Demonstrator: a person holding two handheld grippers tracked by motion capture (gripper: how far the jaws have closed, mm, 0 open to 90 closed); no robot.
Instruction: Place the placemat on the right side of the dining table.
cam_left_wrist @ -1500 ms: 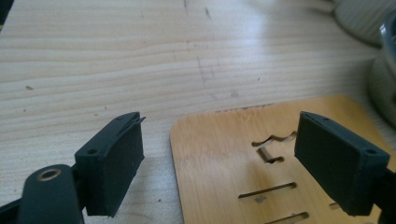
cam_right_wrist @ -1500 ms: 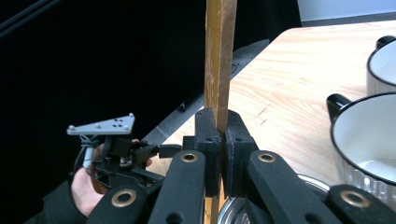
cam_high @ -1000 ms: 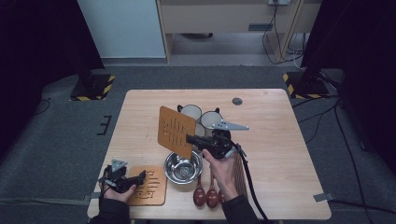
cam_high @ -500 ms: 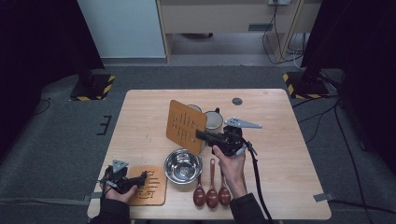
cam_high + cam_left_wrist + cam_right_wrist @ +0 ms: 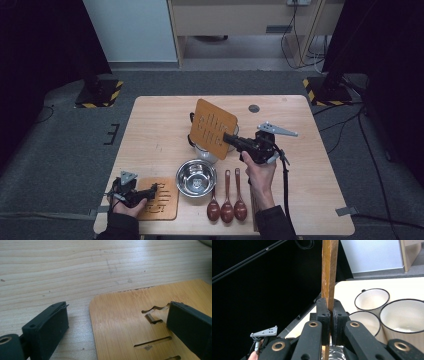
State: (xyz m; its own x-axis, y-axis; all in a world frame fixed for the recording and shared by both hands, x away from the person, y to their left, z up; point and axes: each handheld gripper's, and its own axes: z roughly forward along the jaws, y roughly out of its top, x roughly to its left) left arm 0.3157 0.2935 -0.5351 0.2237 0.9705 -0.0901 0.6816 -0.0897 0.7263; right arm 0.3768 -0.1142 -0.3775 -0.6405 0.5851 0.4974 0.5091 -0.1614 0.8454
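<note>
Here, the steel bowl [image 5: 196, 178] at the near middle of the table [image 5: 155, 130] serves as landmark. Right gripper [image 5: 231, 139] is up and behind the bowl, a little to its right, jaws clamped tight on the edge of a wooden trivet [image 5: 213, 129]; that board is lifted clear of the table, tilted with its slotted face toward the camera, above the white mugs [image 5: 206, 151] that stand just behind the bowl. In the right gripper view the held trivet [image 5: 329, 272] stands edge-on and upright between the two black pads [image 5: 322, 310], which press on it from both sides; three white mugs with dark rims [image 5: 372, 298] sit to its right. Left gripper [image 5: 150, 192] is well left of the bowl, near the front edge, low over a second wooden trivet [image 5: 161, 199] that lies flat just beside the bowl's left side. Its jaws have just been opening and now stand wide apart, gripping nothing: in the left gripper view one jaw is over bare table [image 5: 62, 267], the other over the flat trivet [image 5: 120, 325], whose rounded corner and cut slots lie between them, untouched by the pads as far as can be told. Three dark wooden spoons [image 5: 227, 200] lie side by side just right of the bowl, bowls toward the front edge, beside the person's right forearm [image 5: 262, 195].
</note>
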